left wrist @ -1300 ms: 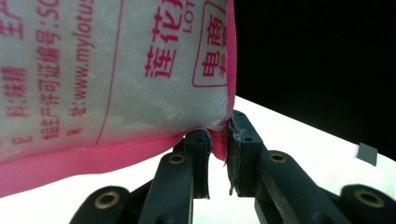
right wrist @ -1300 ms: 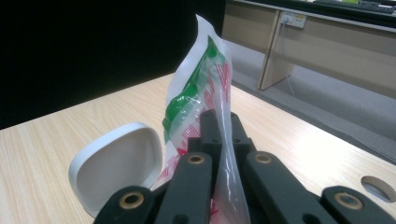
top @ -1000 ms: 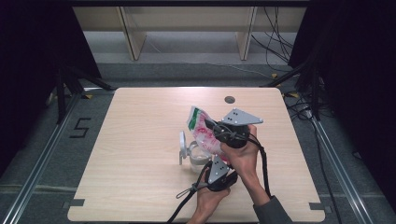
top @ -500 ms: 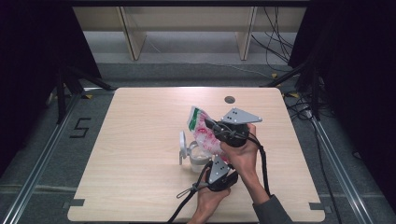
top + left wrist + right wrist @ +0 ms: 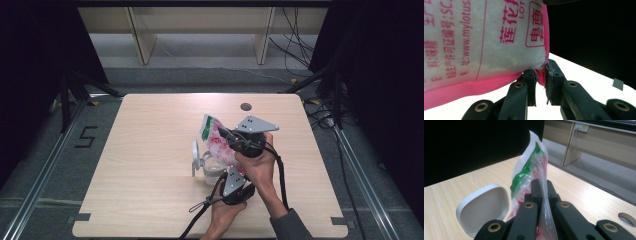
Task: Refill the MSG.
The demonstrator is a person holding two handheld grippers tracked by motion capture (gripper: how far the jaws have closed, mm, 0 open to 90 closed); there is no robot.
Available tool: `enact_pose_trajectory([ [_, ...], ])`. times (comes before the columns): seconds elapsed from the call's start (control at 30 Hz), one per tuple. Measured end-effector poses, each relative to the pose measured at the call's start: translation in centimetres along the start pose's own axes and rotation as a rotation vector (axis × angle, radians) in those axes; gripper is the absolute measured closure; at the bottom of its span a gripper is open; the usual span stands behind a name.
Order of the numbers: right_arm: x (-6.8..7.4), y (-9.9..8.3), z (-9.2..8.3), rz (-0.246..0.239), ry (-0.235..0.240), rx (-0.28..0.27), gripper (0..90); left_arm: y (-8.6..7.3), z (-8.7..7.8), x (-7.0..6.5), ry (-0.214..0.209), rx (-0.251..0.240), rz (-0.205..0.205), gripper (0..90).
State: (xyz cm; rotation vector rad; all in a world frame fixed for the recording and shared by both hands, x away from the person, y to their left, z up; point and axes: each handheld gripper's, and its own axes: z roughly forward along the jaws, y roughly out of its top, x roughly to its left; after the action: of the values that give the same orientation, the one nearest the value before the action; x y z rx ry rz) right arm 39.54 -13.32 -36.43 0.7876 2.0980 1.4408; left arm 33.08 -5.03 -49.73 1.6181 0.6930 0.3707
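Bag (image 5: 216, 141) held tilted over the tub (image 5: 212, 169), mid-table (image 5: 150, 150), w/ both grippers on it. Soft, crinkly plastic, fine white grains inside; prob light but floppy, slippery film, so grip by seams/corners. Right gripper (image 5: 543, 185) is clamped tight on the thin top film; left gripper (image 5: 540, 72) pinches the pink bottom corner seam. Tub's hinged lid (image 5: 482, 208) stands open; contents of tub can't tell.

Left claw (image 5: 226, 172) low near the person, right claw (image 5: 225, 134) above it, both clamped tight, hands close together.
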Motion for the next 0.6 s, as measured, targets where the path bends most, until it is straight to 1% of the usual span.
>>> enact_pose_trajectory([
  [0.03,0.08,0.00,-0.01,0.011,0.014,0.010,90.0,0.00,0.01,-0.01,-0.001,-0.004,-0.003,79.4],
  [0.07,0.10,0.02,0.00,0.006,0.016,0.010,90.0,0.01,0.01,-0.02,-0.001,-0.005,-0.002,79.3],
  [0.13,0.17,0.05,0.04,0.005,0.014,0.009,90.0,0.02,-0.01,-0.03,-0.001,-0.006,-0.002,79.3],
  [0.17,0.10,0.08,0.03,-0.007,0.014,0.011,90.0,0.01,-0.02,-0.03,0.000,-0.006,-0.004,79.3],
  [0.23,0.11,0.06,0.05,-0.010,0.010,0.017,90.0,0.00,0.02,-0.02,-0.002,-0.006,-0.007,79.3],
  [0.27,0.18,0.03,0.08,0.000,0.011,0.022,90.0,0.00,0.02,-0.04,-0.003,-0.007,-0.007,79.3],
  [0.3,0.14,0.00,0.22,-0.010,0.015,0.009,90.0,-0.01,0.01,-0.06,-0.002,-0.008,-0.008,79.3],
  [0.33,0.10,0.00,0.30,-0.011,0.025,0.009,90.0,-0.01,0.00,-0.05,-0.002,-0.006,-0.008,79.3],
  [0.37,0.12,0.00,0.25,-0.009,0.011,0.016,90.0,-0.01,0.02,-0.02,-0.002,-0.005,-0.009,79.3],
  [0.4,0.14,-0.04,0.32,-0.006,0.005,0.011,90.0,0.00,0.06,0.01,-0.009,-0.004,-0.008,79.3],
  [0.47,0.16,-0.03,0.32,-0.006,0.009,0.018,90.0,0.01,0.01,-0.04,-0.003,-0.008,-0.009,79.3],
  [0.5,0.06,0.00,0.35,-0.026,0.000,0.010,90.0,0.01,0.00,-0.04,-0.002,-0.008,-0.008,79.3],
  [0.53,0.20,-0.03,0.33,0.005,0.004,0.016,90.0,0.01,-0.01,-0.03,-0.001,-0.007,-0.008,79.3],
  [0.57,0.19,-0.04,0.41,-0.001,0.006,0.012,90.0,0.02,0.00,-0.01,-0.001,-0.005,-0.007,79.3],
  [0.6,0.24,-0.04,0.40,0.003,0.005,0.014,90.0,0.03,0.01,-0.01,-0.002,-0.008,-0.011,79.3],
])
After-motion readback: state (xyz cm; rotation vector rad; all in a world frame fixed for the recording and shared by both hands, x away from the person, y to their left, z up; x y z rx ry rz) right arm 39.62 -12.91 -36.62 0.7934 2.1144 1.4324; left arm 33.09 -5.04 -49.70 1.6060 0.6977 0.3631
